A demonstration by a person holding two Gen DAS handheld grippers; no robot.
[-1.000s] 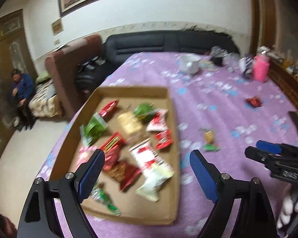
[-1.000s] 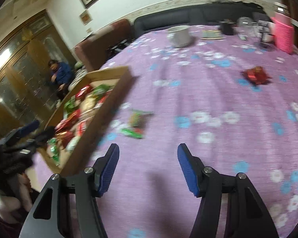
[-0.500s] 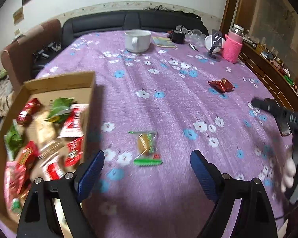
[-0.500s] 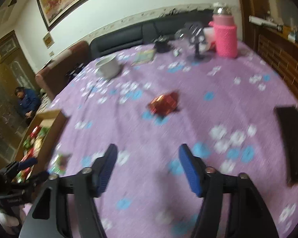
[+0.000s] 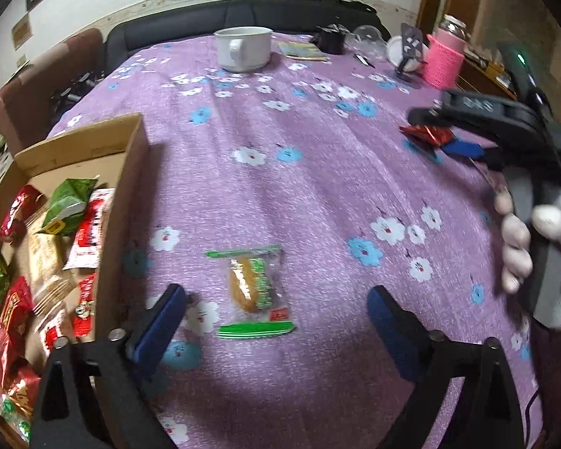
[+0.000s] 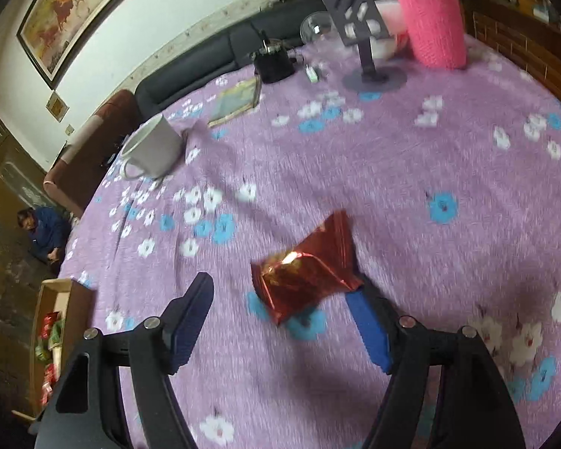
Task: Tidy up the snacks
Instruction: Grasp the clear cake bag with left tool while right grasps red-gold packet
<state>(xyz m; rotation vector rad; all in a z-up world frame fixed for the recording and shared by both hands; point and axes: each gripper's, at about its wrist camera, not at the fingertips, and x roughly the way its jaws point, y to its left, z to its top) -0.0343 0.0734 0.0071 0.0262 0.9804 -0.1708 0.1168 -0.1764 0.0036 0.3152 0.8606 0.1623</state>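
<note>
A clear snack packet with green ends (image 5: 252, 290) lies flat on the purple flowered cloth. It sits between the fingers of my left gripper (image 5: 276, 293), whose jaws are opening and do not touch it. The cardboard box (image 5: 131, 172) with several red and green snacks stands just to the left. A red foil packet (image 6: 306, 273) lies between the fingers of my right gripper (image 6: 278, 288), close against the right finger. That gripper is open. In the left wrist view the same red packet (image 5: 428, 134) shows at the right gripper's tips, with a gloved hand (image 5: 542, 254) holding the handle.
A white mug (image 5: 243, 50) stands at the far side of the table. A pink-sleeved bottle (image 6: 434, 26), a phone stand (image 6: 366, 37), a black pouch (image 6: 273, 65) and a booklet (image 6: 235, 101) crowd the far right. The box (image 6: 56, 288) is at the table's left edge. A person sits beyond it.
The left view swung right from over the box to the clear packet, and its jaws widened. The right gripper travelled across the cloth to the red packet, which now lies between its fingers.
</note>
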